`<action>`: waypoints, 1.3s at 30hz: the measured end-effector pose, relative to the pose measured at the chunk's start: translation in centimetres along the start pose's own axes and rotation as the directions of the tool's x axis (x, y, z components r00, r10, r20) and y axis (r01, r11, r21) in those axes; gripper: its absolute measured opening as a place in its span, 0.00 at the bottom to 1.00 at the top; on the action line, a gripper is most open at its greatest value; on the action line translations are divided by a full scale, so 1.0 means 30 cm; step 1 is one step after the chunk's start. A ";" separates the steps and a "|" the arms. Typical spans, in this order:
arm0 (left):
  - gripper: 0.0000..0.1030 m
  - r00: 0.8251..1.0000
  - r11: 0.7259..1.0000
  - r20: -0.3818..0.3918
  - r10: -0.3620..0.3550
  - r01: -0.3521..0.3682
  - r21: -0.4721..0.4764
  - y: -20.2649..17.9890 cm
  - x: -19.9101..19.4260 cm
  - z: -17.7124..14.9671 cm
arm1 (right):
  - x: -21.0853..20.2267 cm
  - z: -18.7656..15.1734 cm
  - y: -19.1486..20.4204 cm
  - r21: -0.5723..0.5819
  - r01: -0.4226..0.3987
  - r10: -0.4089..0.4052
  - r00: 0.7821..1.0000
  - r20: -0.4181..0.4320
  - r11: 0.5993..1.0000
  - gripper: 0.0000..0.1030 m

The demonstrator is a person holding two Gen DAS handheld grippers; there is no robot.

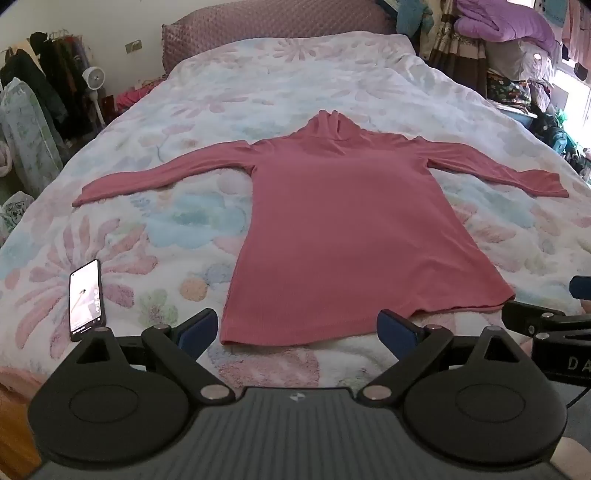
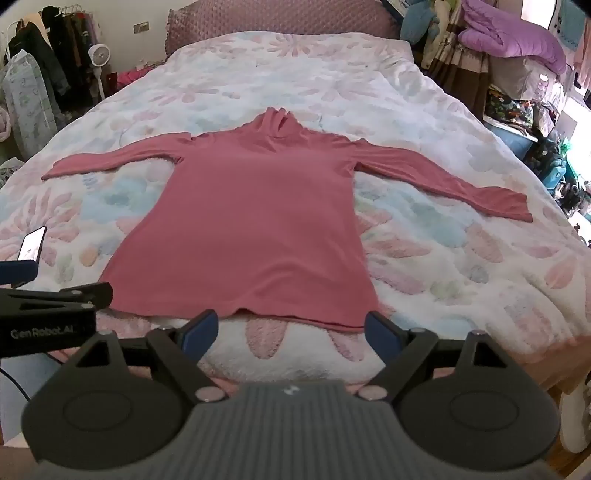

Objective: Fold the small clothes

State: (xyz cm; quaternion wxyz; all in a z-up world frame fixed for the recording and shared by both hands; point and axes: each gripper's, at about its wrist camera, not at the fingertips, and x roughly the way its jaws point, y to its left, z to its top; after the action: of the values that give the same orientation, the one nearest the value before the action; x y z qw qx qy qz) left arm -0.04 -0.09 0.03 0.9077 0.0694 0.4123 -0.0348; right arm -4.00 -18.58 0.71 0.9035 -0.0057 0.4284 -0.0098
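A pink long-sleeved turtleneck top (image 1: 343,221) lies flat on the bed, collar away from me, both sleeves spread out sideways, hem nearest me. It also shows in the right wrist view (image 2: 255,221). My left gripper (image 1: 297,330) is open and empty, hovering just before the hem's left half. My right gripper (image 2: 291,330) is open and empty, just before the hem's right half. The right gripper shows at the right edge of the left wrist view (image 1: 546,325); the left gripper shows at the left edge of the right wrist view (image 2: 48,295).
The bed has a fluffy white floral blanket (image 1: 155,229). A phone (image 1: 85,299) with a lit screen lies on it left of the hem, also in the right wrist view (image 2: 32,243). A pink headboard (image 1: 273,26) is at the back. Clothes racks and clutter flank the bed.
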 end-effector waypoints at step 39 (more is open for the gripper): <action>1.00 0.999 1.000 0.036 0.019 -0.020 0.012 0.002 -0.015 0.008 | -0.006 -0.011 -0.009 0.029 0.026 -0.026 1.000 0.016 0.999 0.80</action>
State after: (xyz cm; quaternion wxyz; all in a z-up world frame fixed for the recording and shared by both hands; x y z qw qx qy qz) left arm -0.16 -0.06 0.51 0.9148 0.0786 0.3950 -0.0298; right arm -4.37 -18.84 0.66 0.9068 0.0017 0.4207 -0.0276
